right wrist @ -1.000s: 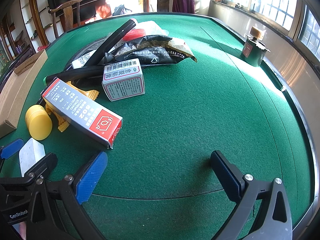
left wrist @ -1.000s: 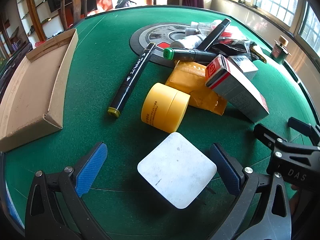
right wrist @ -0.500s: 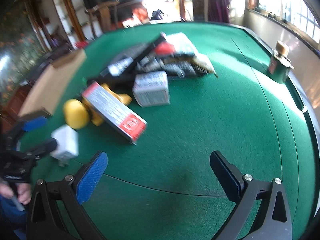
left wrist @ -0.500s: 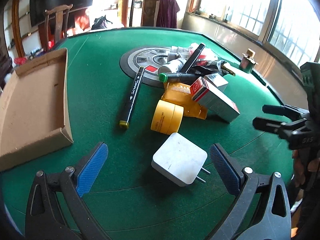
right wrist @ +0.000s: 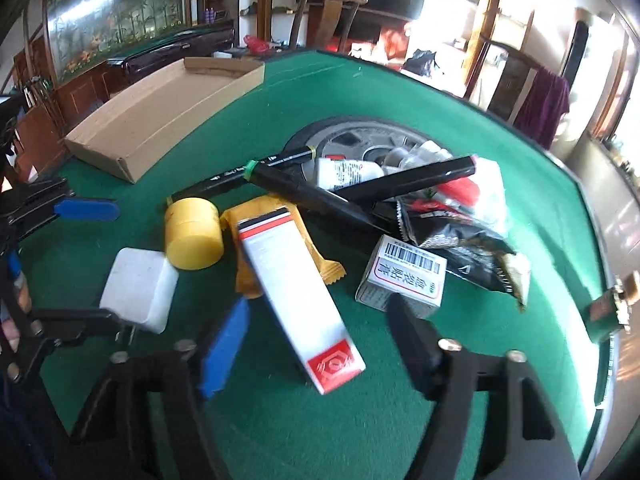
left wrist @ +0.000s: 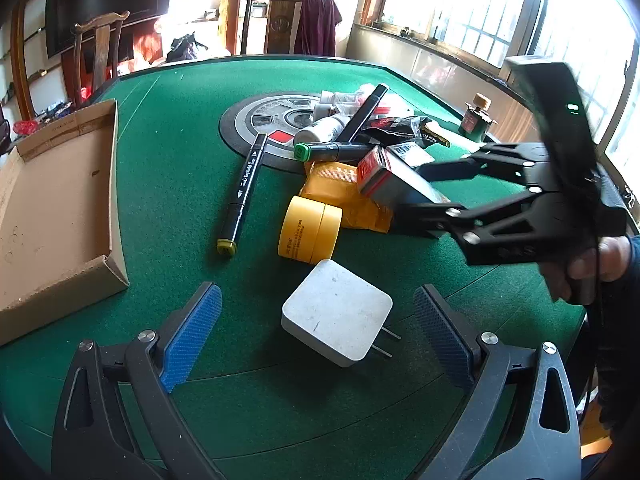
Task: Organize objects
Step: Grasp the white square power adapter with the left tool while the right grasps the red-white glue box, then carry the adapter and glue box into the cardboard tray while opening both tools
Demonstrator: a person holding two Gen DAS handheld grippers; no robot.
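A white plug adapter lies on the green felt between the fingers of my open left gripper; it also shows in the right wrist view. Behind it lie a yellow jar, a black marker and a pile of boxes, markers and packets. My right gripper is open, its fingers on either side of the near end of a long red-and-white box. That gripper also shows in the left wrist view, by the same box.
An open cardboard tray lies at the left of the table. A grey round disc is set in the table's middle. A small green bottle stands at the far right edge. Chairs stand behind the table.
My right gripper has swung left and moved in over the long red-and-white box. My left gripper has pulled back slightly; the white adapter still lies between its fingers.
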